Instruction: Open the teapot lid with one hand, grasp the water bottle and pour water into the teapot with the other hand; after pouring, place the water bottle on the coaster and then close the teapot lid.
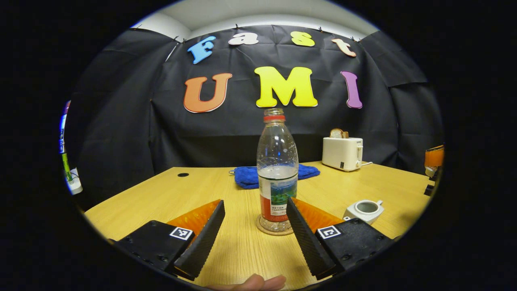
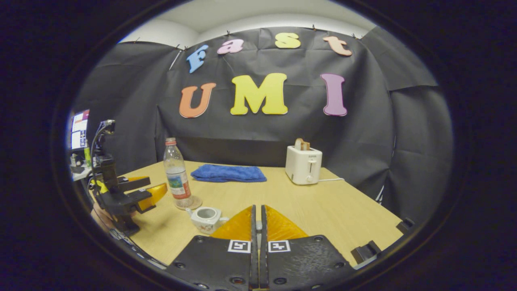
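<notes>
Spread fingers (image 1: pixel 206 230) flank bottle (image 1: pixel 277 169) on coaster (image 1: pixel 262 229).

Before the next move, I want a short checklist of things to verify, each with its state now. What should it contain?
1. Water bottle stands upright on the coaster: ok.
2. Left gripper is open and apart from the bottle, one finger on each side: ok.
3. Teapot has its lid off, opening visible: ok, ready for closing.
4. Right gripper holds the lid: cannot tell; its fingers are closed together and no lid is visible between them.
5. Path from the right gripper to the teapot is free of the blue cloth and the toaster: ok.
</notes>
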The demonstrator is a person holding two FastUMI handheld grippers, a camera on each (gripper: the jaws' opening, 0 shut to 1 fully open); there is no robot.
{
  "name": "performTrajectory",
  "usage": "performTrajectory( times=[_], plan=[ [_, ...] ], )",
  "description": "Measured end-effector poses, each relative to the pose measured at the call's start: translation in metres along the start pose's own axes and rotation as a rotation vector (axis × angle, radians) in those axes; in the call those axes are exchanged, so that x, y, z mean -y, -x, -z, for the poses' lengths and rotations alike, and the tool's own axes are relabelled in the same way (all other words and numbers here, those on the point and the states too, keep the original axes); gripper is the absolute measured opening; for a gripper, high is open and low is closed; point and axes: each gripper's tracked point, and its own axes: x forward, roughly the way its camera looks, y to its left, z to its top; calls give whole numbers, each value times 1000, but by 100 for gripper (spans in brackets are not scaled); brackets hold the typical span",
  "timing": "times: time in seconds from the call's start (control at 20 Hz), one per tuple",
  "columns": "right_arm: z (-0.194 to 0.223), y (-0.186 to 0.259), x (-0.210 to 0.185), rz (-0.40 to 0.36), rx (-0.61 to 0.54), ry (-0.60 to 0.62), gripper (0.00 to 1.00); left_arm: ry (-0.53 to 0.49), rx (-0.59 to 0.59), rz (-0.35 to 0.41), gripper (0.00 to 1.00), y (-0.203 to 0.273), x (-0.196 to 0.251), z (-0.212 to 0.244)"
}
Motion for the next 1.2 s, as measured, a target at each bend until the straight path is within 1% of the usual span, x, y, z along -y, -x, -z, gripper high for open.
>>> performTrajectory(
  times=[0.1, 0.2, 0.35, 0.5, 0.55, 0.6, 0.7, 0.9, 1.0, 1.1, 1.2],
  plan=[
    [-5, -11, -11, -24, 1, -12, 1, 39, 6, -27, 96, 14, -7, -12],
    [-9, -21, -24, -50, 2, -20, 0, 74, 21, -34, 96, 30, -7, -32],
    [-10, -34, -36, -68, 8, -16, 1, 95, 59, -39, 96, 55, -7, -63],
    [-4, -50, -50, -92, -13, -34, 1, 49, 62, -47, 96, 74, -9, -80],
    [-3, -54, -55, -100, -20, -43, 1, 38, 61, -47, 100, 81, -9, -84],
    [-2, -59, -58, -104, -25, -51, 1, 27, 58, -38, 96, 87, -8, -89],
    [1, -69, -66, -112, -35, -57, 1, 33, 62, -31, 96, 97, -10, -98],
    [11, -86, -82, -124, -62, -69, 1, 49, 112, -14, 96, 113, -14, -120],
    [19, -92, -90, -139, -81, -69, 1, 45, 111, -25, 96, 115, -19, -121],
    [25, -96, -97, -149, -102, -66, 1, 52, 106, 0, 96, 114, -14, -119],
    [27, -100, -102, -156, -109, -61, 1, 49, 98, -1, 96, 113, -17, -115]
  ],
)
